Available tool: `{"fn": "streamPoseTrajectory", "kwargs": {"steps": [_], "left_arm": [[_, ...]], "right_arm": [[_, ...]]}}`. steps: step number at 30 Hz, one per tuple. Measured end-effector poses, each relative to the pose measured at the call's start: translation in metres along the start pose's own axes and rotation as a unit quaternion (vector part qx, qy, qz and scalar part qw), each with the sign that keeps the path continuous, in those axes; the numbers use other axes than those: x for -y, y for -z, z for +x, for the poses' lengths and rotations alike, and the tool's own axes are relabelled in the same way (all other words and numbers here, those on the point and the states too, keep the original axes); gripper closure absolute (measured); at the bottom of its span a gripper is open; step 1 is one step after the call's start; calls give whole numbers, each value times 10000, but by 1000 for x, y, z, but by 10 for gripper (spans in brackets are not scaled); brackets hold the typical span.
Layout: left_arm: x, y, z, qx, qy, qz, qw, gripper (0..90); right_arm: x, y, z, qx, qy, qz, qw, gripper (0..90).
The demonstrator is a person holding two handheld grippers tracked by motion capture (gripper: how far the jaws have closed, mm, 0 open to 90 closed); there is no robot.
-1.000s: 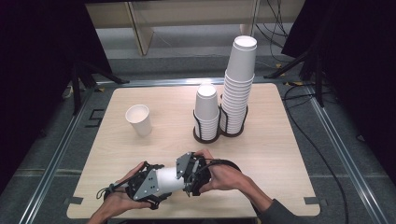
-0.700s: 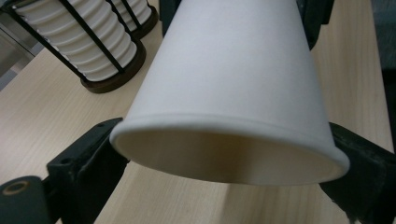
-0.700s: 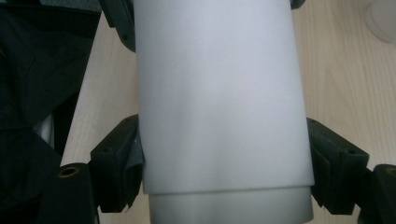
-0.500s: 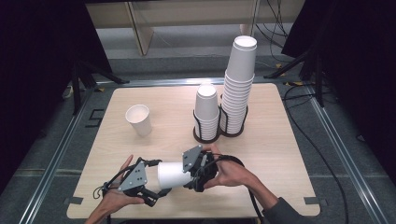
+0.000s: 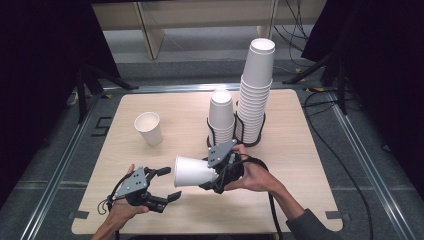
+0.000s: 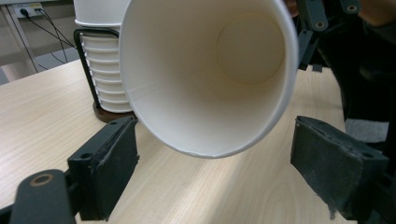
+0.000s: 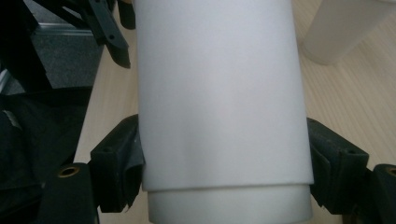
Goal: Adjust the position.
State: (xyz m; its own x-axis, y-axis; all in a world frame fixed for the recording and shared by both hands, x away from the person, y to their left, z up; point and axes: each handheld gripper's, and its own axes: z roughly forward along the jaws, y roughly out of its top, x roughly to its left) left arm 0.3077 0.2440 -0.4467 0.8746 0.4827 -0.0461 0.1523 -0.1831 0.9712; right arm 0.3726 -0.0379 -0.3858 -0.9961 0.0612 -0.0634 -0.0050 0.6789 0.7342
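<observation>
A white paper cup (image 5: 192, 171) lies level in the air over the table's front, its mouth turned to the left. My right gripper (image 5: 212, 177) is shut on the cup's body near its base; in the right gripper view the pads (image 7: 122, 154) press both sides of the cup (image 7: 219, 93). My left gripper (image 5: 170, 184) sits just left of the cup's mouth, apart from it. Its jaws have just been closing, but in the left gripper view they stand wide apart, and the cup's rim (image 6: 205, 151) hangs ahead of them, untouched.
A single upright cup (image 5: 149, 128) stands at the table's left middle. Behind the right hand, a short cup stack (image 5: 221, 117) and a tall one (image 5: 255, 90) sit in black wire holders. The wooden table (image 5: 310, 150) has bare room at the right.
The left gripper has let go of the cup and drawn back to the left. The right gripper has carried the cup right and slightly up, which opened a gap.
</observation>
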Motion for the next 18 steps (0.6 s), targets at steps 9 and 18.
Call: {"fn": "streamPoseTrajectory", "kwargs": {"steps": [9, 18], "left_arm": [[-2, 0, -2, -21, 62, -3, 10000, 137], [-3, -2, -5, 13, 86, -78, 9999, 37]], "right_arm": [[-1, -5, 1, -236, 225, -243, 9992, 238], [1, -14, 2, -550, 186, -394, 9975, 239]]}}
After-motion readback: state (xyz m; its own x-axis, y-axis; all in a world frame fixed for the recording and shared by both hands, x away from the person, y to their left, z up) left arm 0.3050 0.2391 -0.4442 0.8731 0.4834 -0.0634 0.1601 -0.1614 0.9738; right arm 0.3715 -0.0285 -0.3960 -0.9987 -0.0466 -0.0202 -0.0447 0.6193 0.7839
